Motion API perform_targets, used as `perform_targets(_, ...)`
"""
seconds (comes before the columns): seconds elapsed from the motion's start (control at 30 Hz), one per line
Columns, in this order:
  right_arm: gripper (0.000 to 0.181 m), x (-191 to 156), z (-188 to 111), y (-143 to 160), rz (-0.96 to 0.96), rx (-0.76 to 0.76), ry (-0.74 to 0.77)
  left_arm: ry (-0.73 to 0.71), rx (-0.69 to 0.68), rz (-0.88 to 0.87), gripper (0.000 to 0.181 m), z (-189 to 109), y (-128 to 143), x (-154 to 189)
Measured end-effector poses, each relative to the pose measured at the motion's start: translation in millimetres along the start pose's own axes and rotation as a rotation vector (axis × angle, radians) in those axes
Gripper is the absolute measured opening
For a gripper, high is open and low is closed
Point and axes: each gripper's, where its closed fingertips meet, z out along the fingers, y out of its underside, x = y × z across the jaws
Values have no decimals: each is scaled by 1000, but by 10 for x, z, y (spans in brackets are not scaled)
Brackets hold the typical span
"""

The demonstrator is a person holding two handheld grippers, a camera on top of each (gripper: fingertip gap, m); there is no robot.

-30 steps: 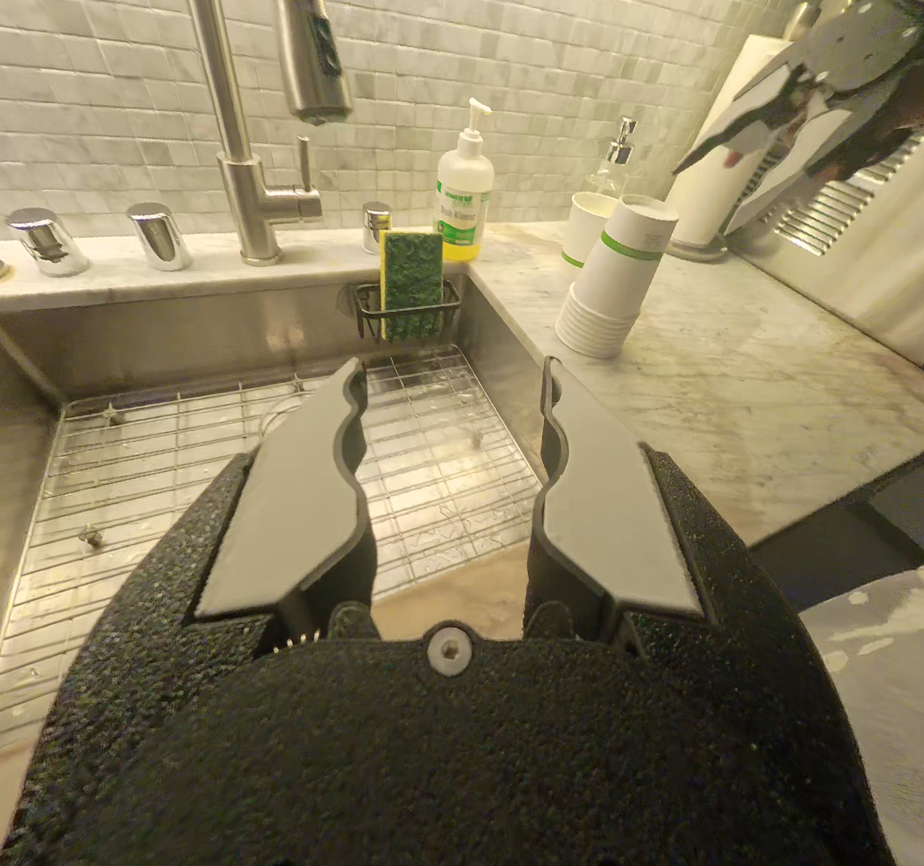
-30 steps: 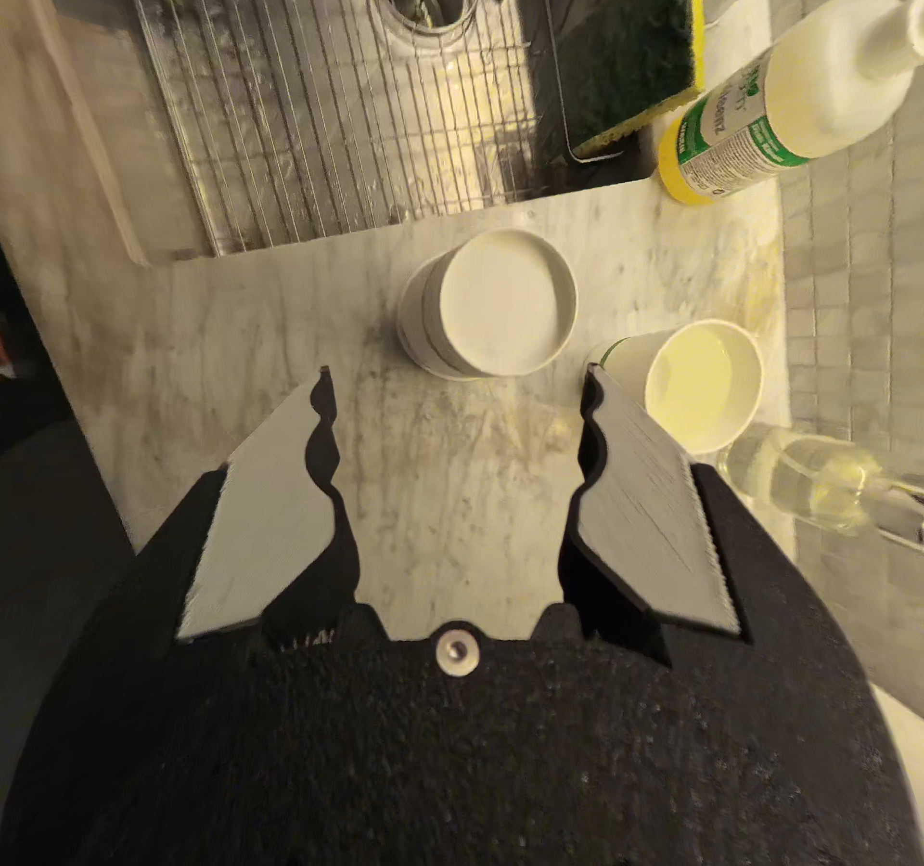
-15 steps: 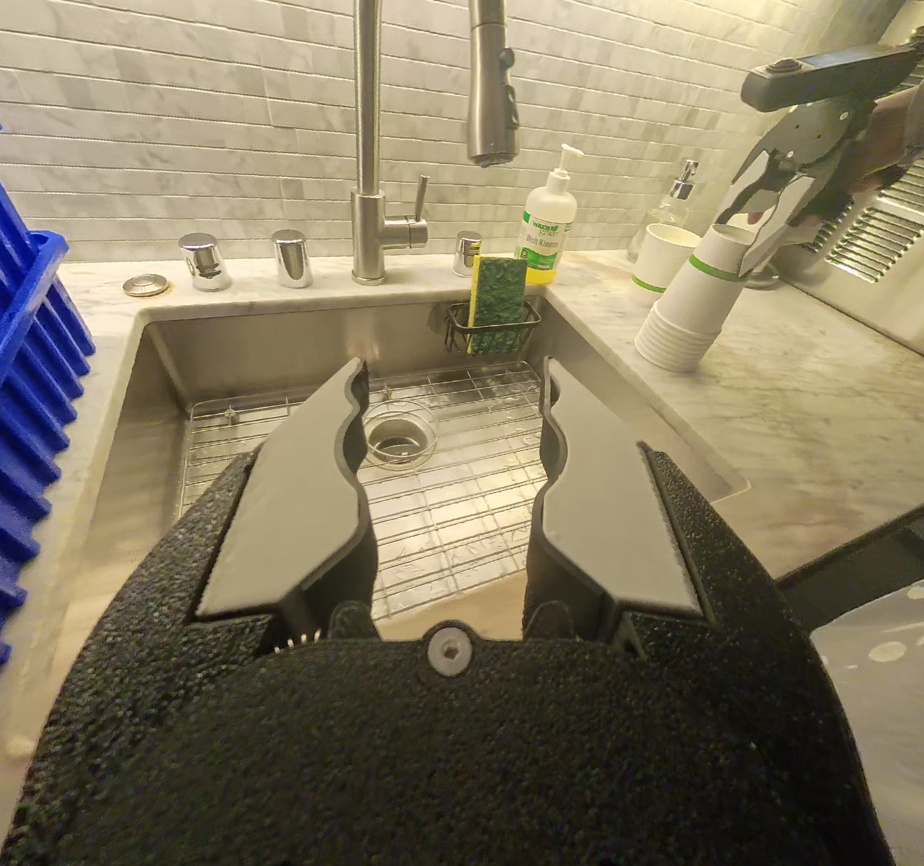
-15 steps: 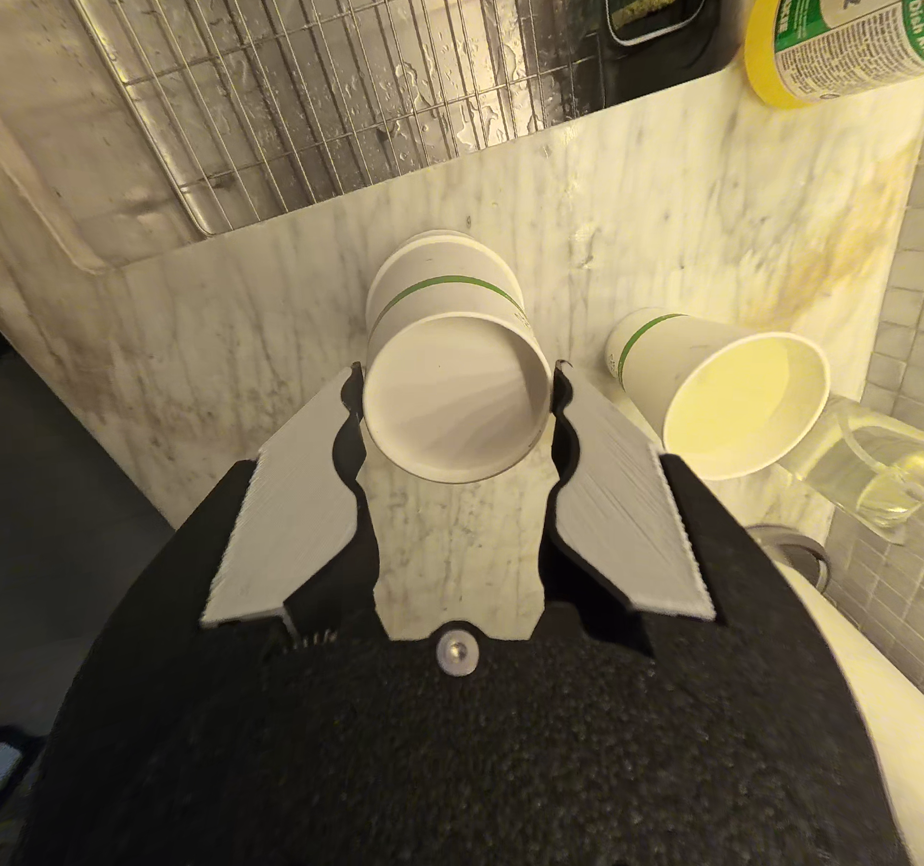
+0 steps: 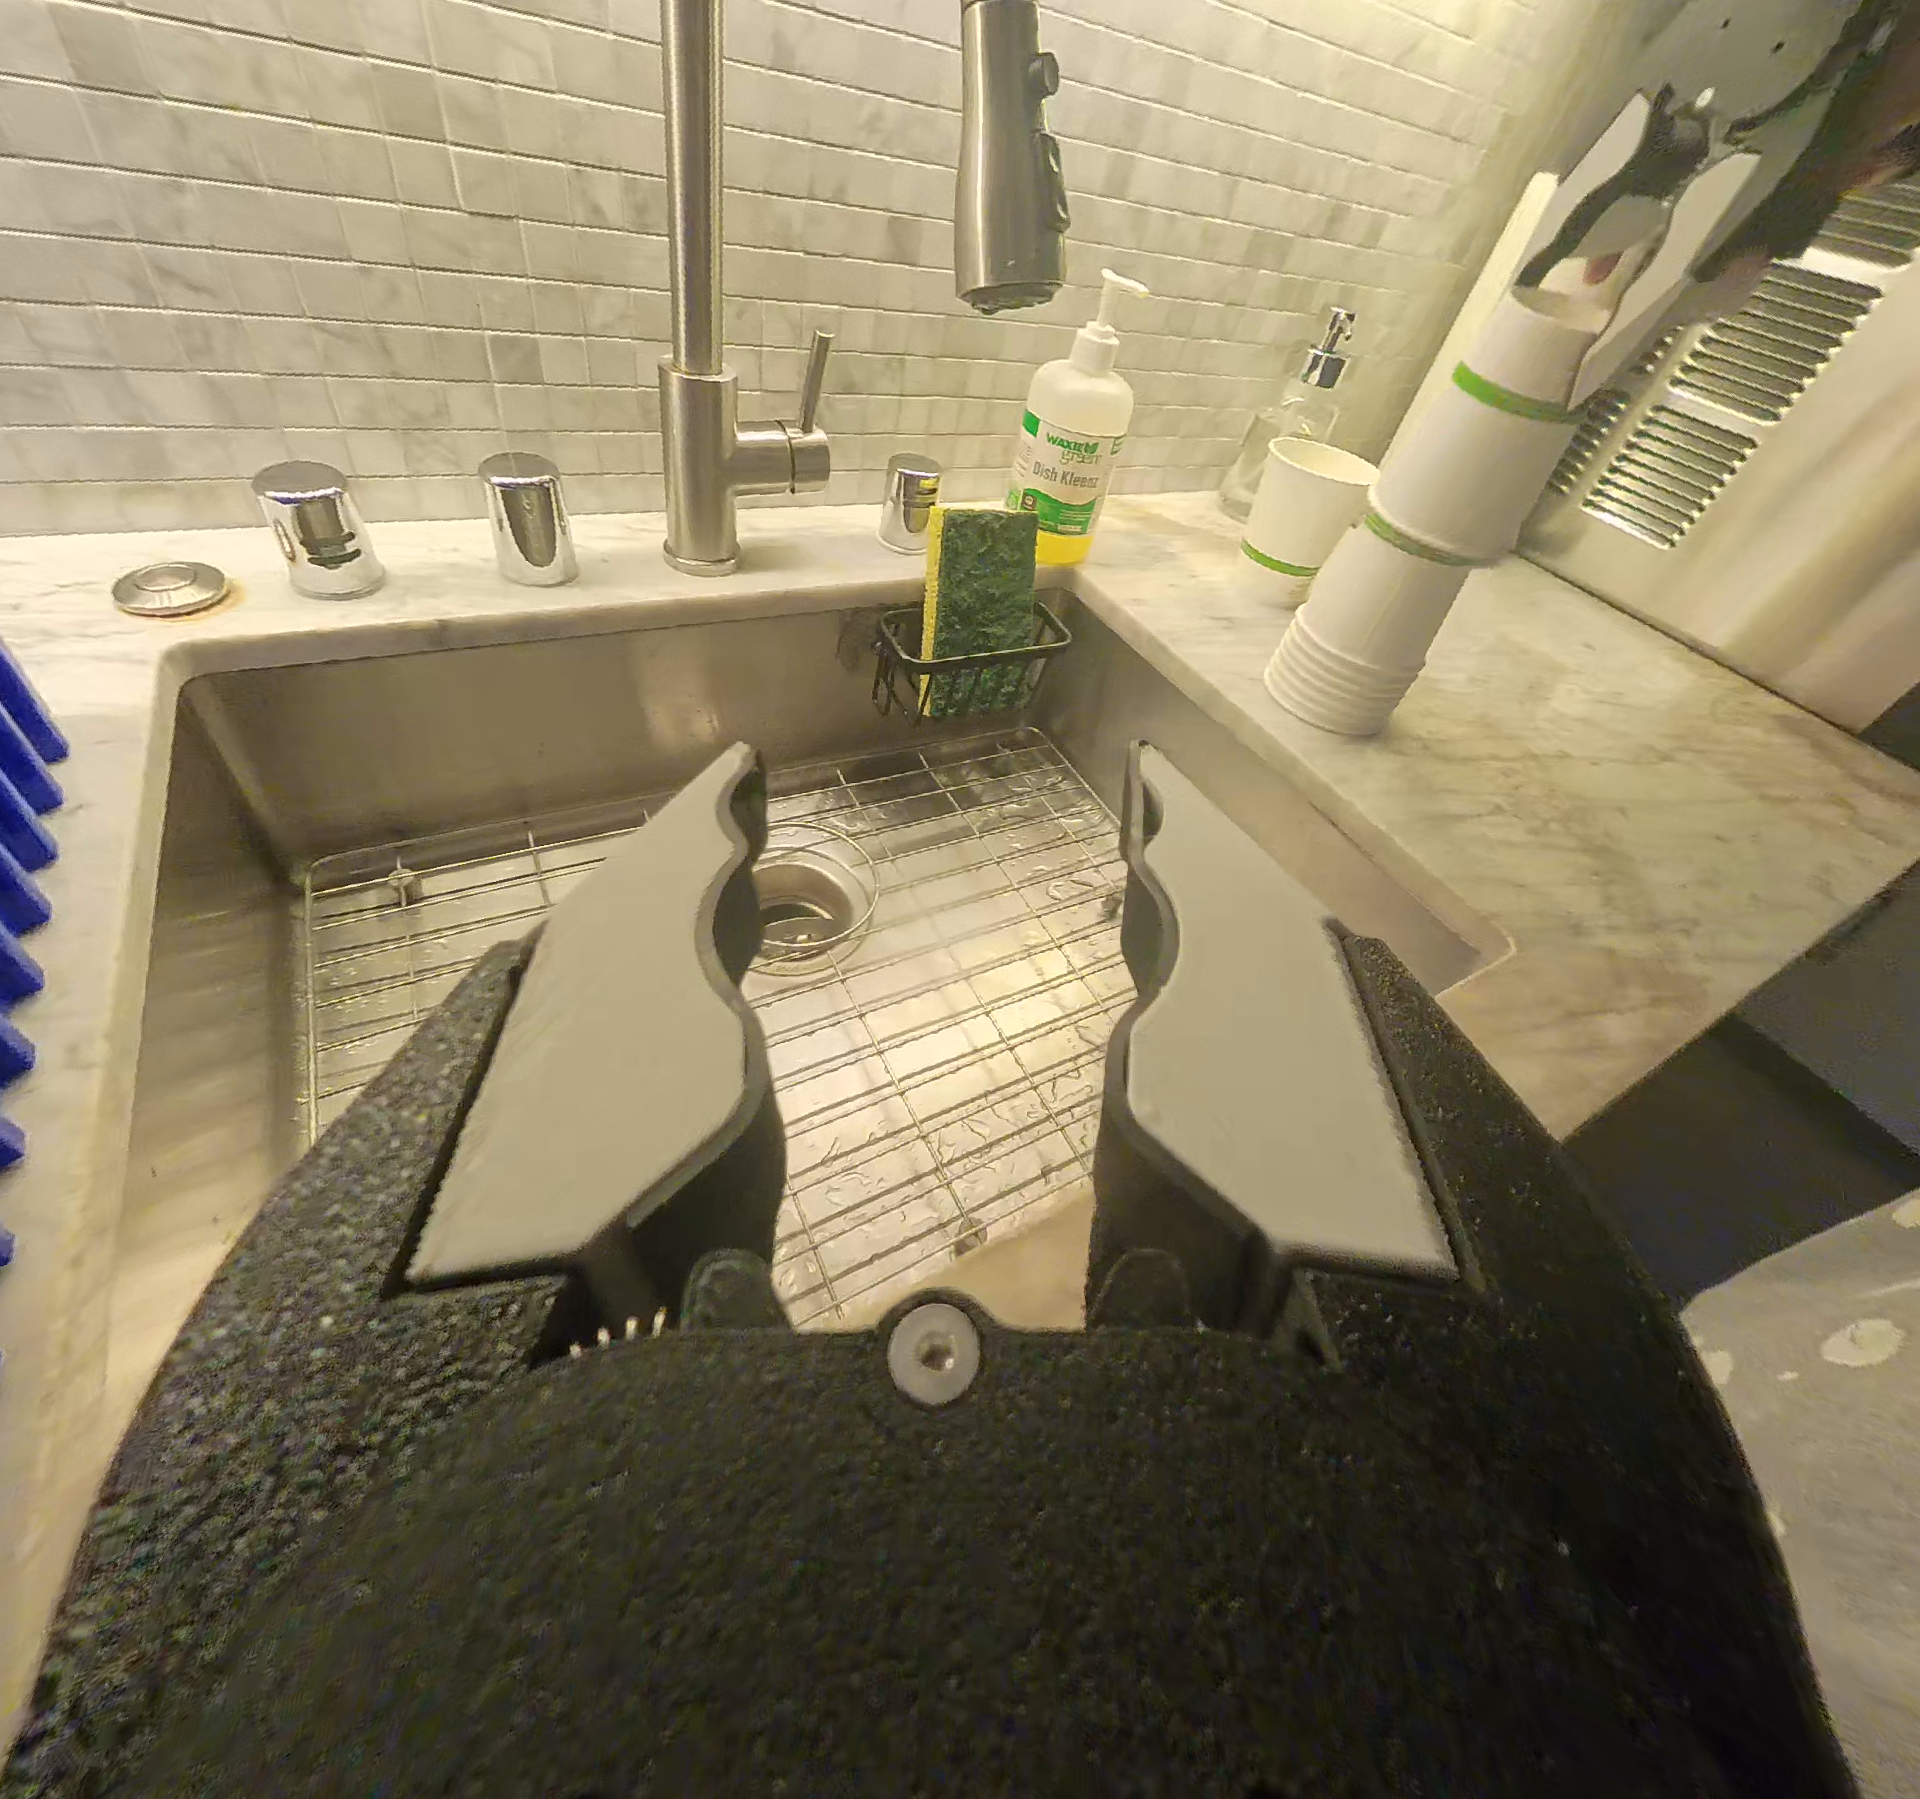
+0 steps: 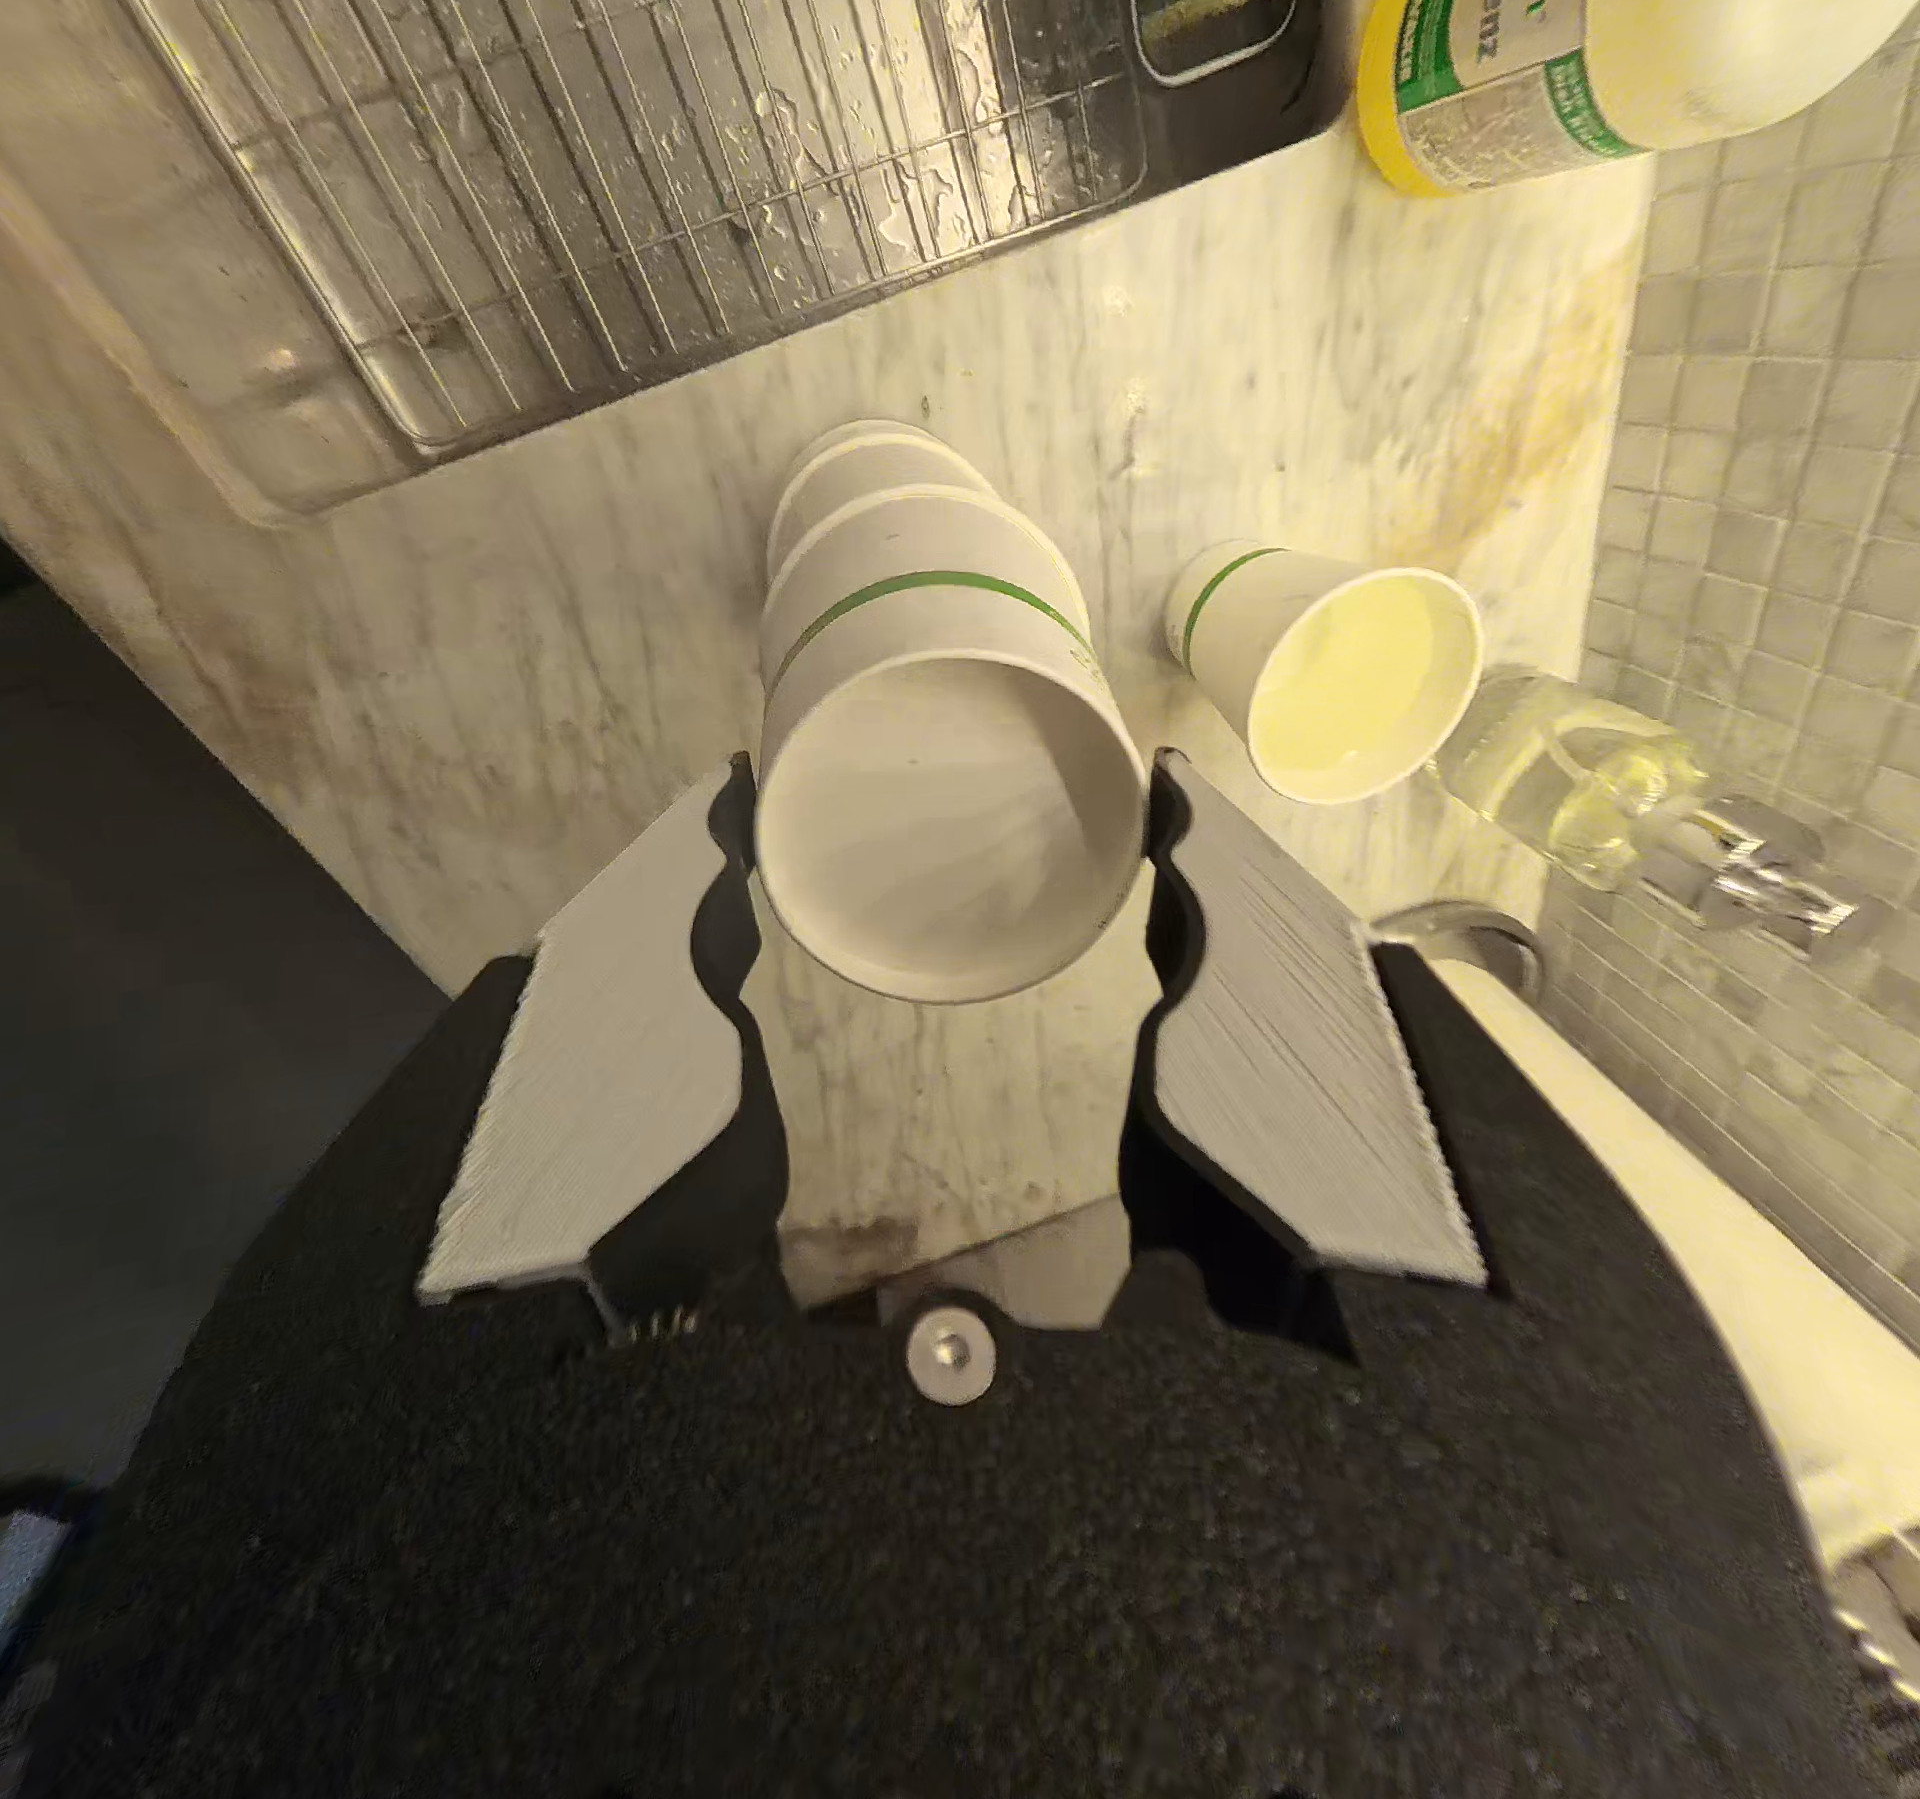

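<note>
Compared with half a second ago, the right gripper (image 6: 943, 781) has lifted: the top paper cup (image 6: 940, 840) it clamps near the rim now rides higher, partly pulled out of the cup stack (image 5: 1356, 627), with more nested cups showing below it. A second ago that gripper was open above the stack, nothing between the fingers. The left gripper (image 5: 940, 793) keeps hanging over the sink (image 5: 223, 762), jaws spread, holding nothing; its view has shifted only a bit, the drain (image 5: 805, 892) now sits between its fingertips and less of the blue rack (image 5: 21, 814) at the left edge shows.

Right gripper: closed on the top paper cup, fingertips pressing both sides of the rim. Cup is white with a green band, open end toward the camera, empty inside. In the left wrist view the same gripper (image 5: 1579, 321) shows upper right with the cup tilted off the stack.

The stack stands on the marble counter (image 5: 1621, 814) right of the sink. Just beside it a single paper cup (image 6: 1340, 674), upright, empty as far as seen. Near that a clear glass pump dispenser (image 6: 1558, 793) with pale liquid. At the sink corner a white pump bottle (image 5: 1075, 440) with yellow liquid at the bottom. A black wire caddy (image 5: 971, 653) on the sink wall holds a green-yellow sponge (image 5: 982, 586) standing on edge. Wire grid (image 5: 935, 1053) on the sink floor, wet, nothing on it. Faucet (image 5: 707, 222) behind.
</note>
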Motion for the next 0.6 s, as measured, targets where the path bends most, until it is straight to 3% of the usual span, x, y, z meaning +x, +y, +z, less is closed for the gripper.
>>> perform_targets(0.13,74,-147,-468,-126,-110,9,106,36,-8,-8,69,20,13,-7)
perform_targets(0.23,74,-303,-1064,-429,-93,206,204,81,-22,-12,69,42,27,16)
perform_targets(0.33,74,-484,-1760,-843,62,667,276,187,-25,-49,70,74,-21,137)
perform_targets(0.4,74,-670,-2167,-1023,218,1031,244,271,-17,-73,70,97,-105,261)
perform_targets(0.5,74,-1049,-2466,-1167,452,1534,28,407,10,-100,74,128,-329,503)
perform_targets(0.6,74,-1487,-2390,-1339,621,1894,-351,541,44,-118,79,149,-627,800)
